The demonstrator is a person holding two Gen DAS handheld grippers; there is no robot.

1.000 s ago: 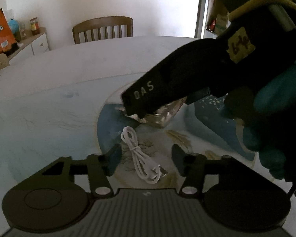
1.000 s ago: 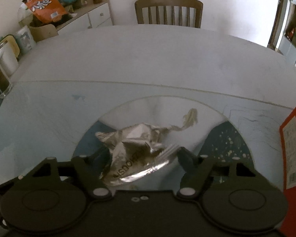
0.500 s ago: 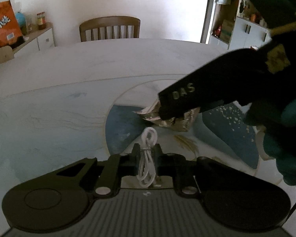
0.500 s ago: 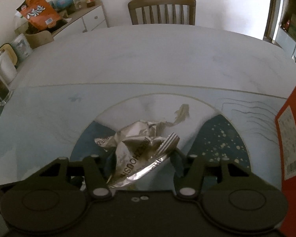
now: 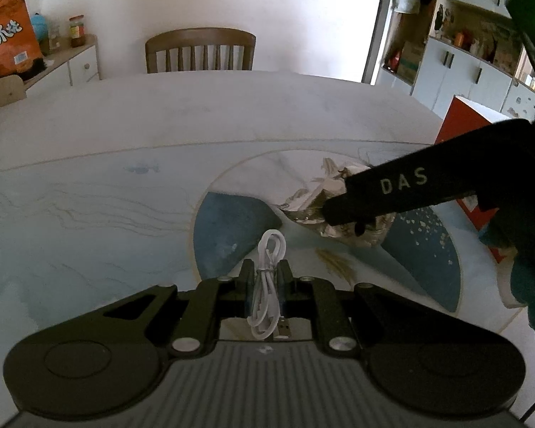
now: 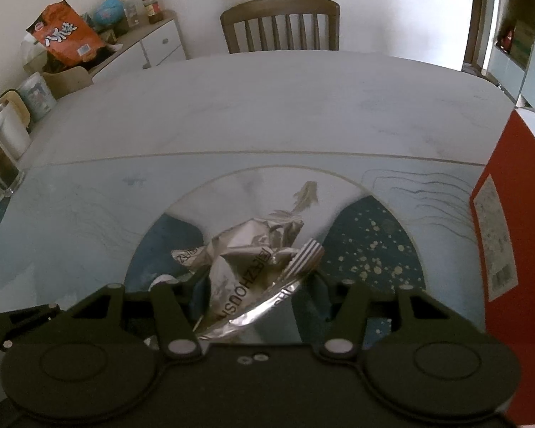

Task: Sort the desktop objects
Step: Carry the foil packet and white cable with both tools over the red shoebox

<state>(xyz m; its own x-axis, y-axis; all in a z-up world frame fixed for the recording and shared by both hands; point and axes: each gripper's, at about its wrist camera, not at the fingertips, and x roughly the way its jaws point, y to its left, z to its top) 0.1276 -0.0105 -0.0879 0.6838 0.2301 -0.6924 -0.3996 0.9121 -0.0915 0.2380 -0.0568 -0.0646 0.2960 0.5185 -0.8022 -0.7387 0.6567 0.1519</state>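
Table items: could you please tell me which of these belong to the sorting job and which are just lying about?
In the job:
white cable, clamped in the left gripper
crumpled foil wrapper, between the right gripper's fingers
red box

Lying about:
wooden chair
orange snack bag
sideboard jars

Materials and finishes we see on the table

We see a crumpled wrapper (image 6: 253, 267) of shiny silver foil, creased and reflective, with printed letters. The white cable (image 5: 267, 285) looks like smooth plastic with a soft sheen, and its plug shows a small metal end. Both the left gripper (image 5: 265, 278) and the right gripper (image 6: 256, 281) appear as matt black plastic with small bright metal screws. The table (image 6: 267, 114) has a smooth, glossy top that looks like stone or glass; we cannot tell which. The chair (image 6: 280, 23) is brown wood. The red box (image 6: 513, 249) looks like matt cardboard with a paper label.
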